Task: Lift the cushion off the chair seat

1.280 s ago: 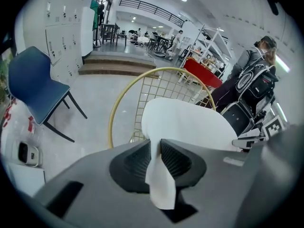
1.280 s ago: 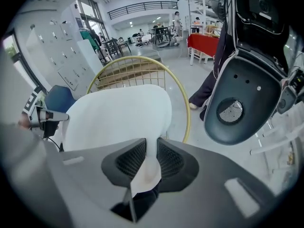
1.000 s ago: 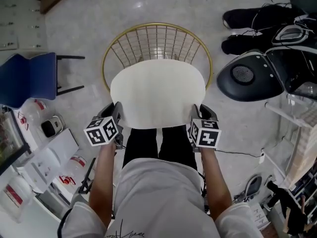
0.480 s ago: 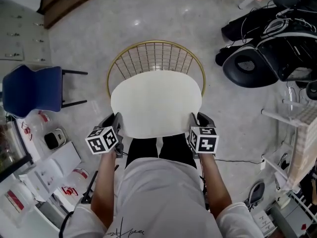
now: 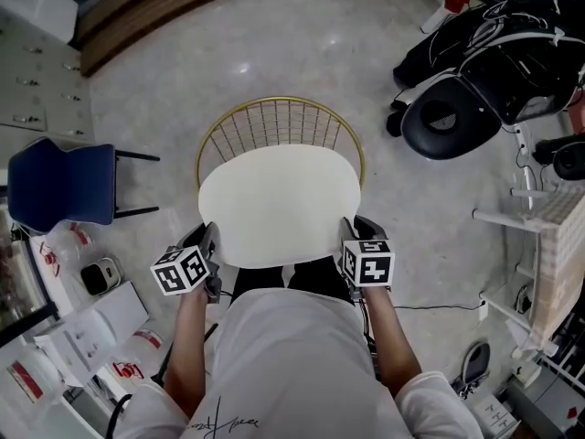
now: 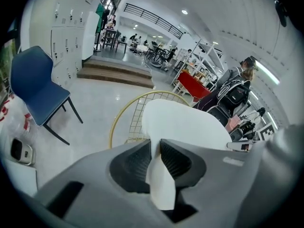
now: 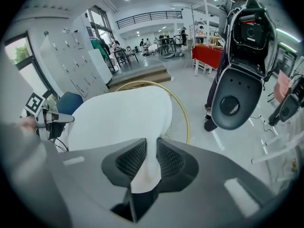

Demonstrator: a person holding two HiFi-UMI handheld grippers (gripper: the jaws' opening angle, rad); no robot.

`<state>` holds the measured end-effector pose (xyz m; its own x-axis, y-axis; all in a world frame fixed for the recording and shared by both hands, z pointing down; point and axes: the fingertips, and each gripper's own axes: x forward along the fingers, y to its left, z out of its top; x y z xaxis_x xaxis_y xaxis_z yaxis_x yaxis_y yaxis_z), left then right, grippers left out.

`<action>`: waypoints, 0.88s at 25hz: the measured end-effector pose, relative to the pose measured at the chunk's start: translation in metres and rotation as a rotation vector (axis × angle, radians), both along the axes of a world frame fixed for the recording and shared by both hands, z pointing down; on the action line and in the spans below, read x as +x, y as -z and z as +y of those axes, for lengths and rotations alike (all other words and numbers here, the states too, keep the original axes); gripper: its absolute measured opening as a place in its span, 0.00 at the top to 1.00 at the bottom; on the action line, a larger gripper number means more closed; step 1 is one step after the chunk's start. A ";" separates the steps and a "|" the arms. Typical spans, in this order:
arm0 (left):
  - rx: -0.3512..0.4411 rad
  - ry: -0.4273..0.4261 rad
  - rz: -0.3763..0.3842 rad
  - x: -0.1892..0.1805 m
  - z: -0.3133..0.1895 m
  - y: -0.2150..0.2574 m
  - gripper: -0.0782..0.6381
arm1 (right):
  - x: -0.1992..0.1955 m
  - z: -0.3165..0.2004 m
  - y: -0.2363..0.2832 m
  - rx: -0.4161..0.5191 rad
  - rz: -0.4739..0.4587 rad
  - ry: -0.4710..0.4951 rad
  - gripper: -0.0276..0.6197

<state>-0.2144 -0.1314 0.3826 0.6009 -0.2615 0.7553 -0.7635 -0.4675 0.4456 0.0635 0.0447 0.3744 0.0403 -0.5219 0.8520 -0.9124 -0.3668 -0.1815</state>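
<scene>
A cream, rounded cushion (image 5: 279,204) hangs in the air above a gold wire chair (image 5: 279,117), held between both grippers. My left gripper (image 5: 212,245) is shut on the cushion's near left edge, and its jaws pinch the cream fabric (image 6: 159,175) in the left gripper view. At the near right edge my right gripper (image 5: 350,234) is shut on the cushion (image 7: 123,115) too. The chair's wire back and rim (image 6: 137,115) show beyond and below the cushion; the seat itself is hidden under it.
A blue chair (image 5: 59,183) stands at the left. Bottles, papers and a small device (image 5: 96,277) lie at the lower left. A dark round shell with black gear (image 5: 448,117) sits at the upper right, white shelving (image 5: 539,245) at the right. A wooden step (image 5: 155,7) runs along the top.
Both grippers have risen with the cushion clamped between them, so it now hangs higher above the wire chair. The head view has shifted and shows more of the floor beyond the chair.
</scene>
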 end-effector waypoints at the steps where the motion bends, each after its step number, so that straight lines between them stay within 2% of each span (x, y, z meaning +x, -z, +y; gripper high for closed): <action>1: 0.007 -0.008 0.000 0.000 0.002 0.002 0.80 | -0.002 0.004 0.000 0.004 -0.003 -0.009 0.84; 7: 0.043 -0.044 0.025 0.011 0.005 0.015 0.80 | 0.007 0.013 0.005 0.035 -0.042 -0.019 0.84; 10: 0.047 -0.046 0.047 0.006 0.002 0.032 0.80 | 0.000 0.011 0.016 0.053 -0.087 -0.011 0.84; 15: 0.080 -0.062 0.088 0.016 -0.009 0.056 0.81 | 0.004 0.006 0.035 0.084 -0.109 -0.018 0.85; 22: 0.110 -0.068 0.130 0.018 -0.016 0.077 0.81 | 0.006 -0.002 0.058 0.129 -0.138 0.018 0.85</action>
<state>-0.1960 -0.1478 0.3061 0.7106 -0.2941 0.6392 -0.6680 -0.5672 0.4817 0.0699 0.0422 0.3163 -0.0825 -0.6264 0.7751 -0.8820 -0.3162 -0.3493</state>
